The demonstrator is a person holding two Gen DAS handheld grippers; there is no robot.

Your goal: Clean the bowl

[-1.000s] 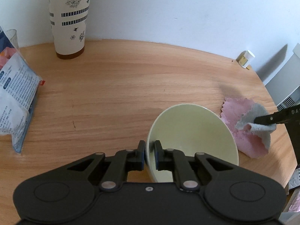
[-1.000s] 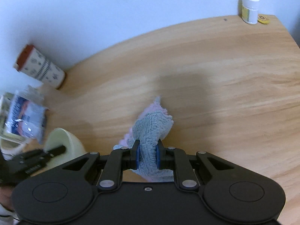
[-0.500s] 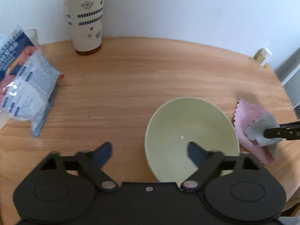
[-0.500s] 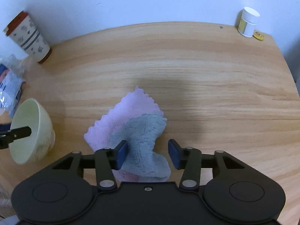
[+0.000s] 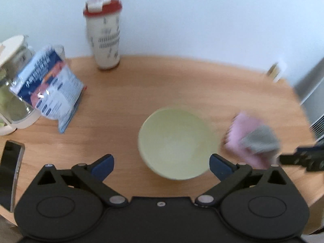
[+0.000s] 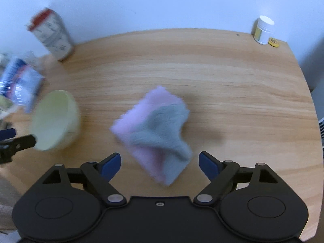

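Bowl (image 5: 176, 141) and cloth (image 6: 156, 129) both sit free, left gripper (image 5: 162, 163) and right gripper (image 6: 160, 162) spread wide, so I'd back off slowly.

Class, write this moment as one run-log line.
left gripper: open, empty | right gripper: open, empty | bowl: upright on table | cloth: lying beside bowl, apart

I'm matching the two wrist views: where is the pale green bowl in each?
Left wrist: pale green bowl, centre, between the open left gripper fingers.
Right wrist: bowl, far left.
Shared landmark: pink and grey cloth on the table, to the bowl's right.
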